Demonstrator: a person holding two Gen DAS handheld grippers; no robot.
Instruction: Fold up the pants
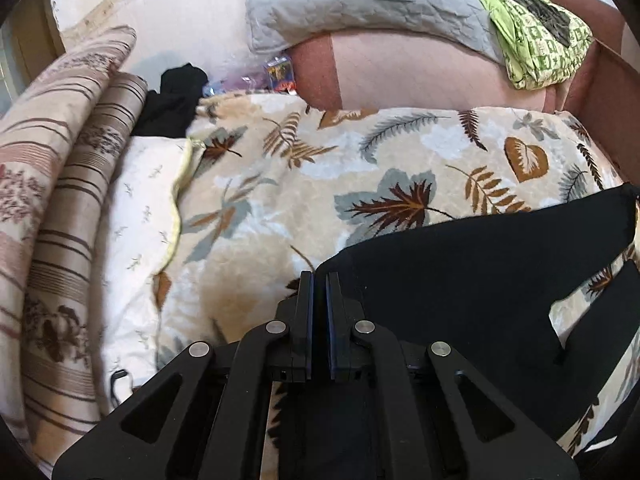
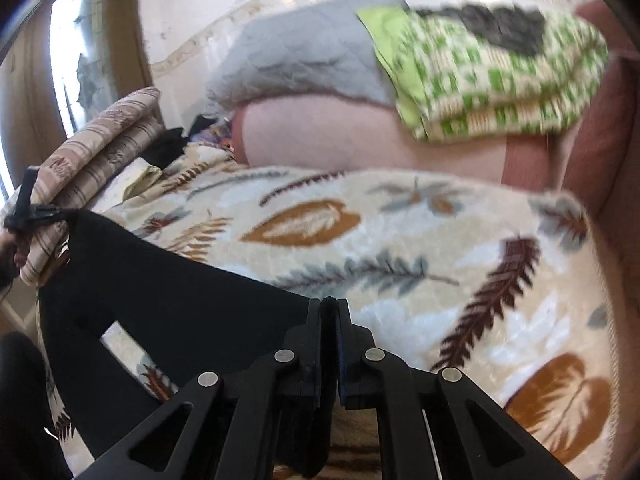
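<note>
Black pants (image 1: 460,280) lie spread on the leaf-print blanket (image 1: 280,184), waistband stretched between the two tools. The left gripper (image 1: 319,280) has its fingers pressed together on one corner of the waistband, cloth pinched at the tips. Over on the other side, the right gripper (image 2: 329,306) is clamped too, a sliver of black fabric caught between its pads. Both pant legs trail away across the bed. Behind sit a grey pillow (image 1: 360,4) and a green patterned cloth (image 1: 536,40).
</note>
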